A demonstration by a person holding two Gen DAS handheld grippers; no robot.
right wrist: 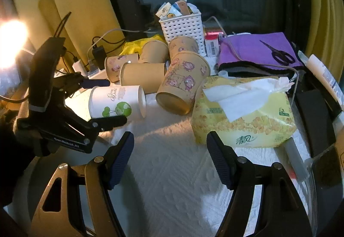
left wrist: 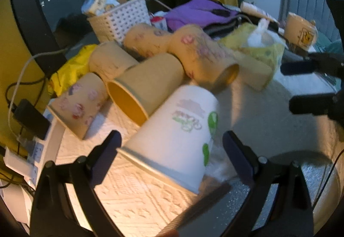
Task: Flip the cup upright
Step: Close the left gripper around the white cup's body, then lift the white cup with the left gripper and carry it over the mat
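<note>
We see the white cup (left wrist: 176, 135) lying on its side on the counter (left wrist: 133, 200), which carries a white textured cloth. Its rim faces our left hand-held gripper (left wrist: 172, 146), its base points away toward the pile of cups.

Left hand-held gripper: spread wide, one finger (left wrist: 107, 155) on each side of the cup near the rim. From the left wrist view we see gaps on both sides, so no pinch. From the right wrist view the same gripper (right wrist: 107, 101) brackets the cup (right wrist: 117, 103) above and below; we can't tell if the lower finger touches the wall.

Right hand-held gripper (right wrist: 169, 159): spread, holding nothing, over bare cloth, well apart from the white cup. It shows at the right edge of the left wrist view (left wrist: 301, 86).

Behind the white cup:
- plain tan cup (left wrist: 144, 88) on its side, its mouth toward the left wrist camera, touching the white cup
- patterned cup (right wrist: 182, 84) on its side with its base toward the right wrist camera, just beside the tissue pack (right wrist: 245, 112)
- three more tan cups (right wrist: 150, 51) tipped over further back

Other items: white perforated basket (right wrist: 182, 26) stuffed with packets, purple cloth (right wrist: 258, 49) with black scissors (right wrist: 279, 54) on it, a Pooh mug (left wrist: 300, 31) upright far right.
</note>
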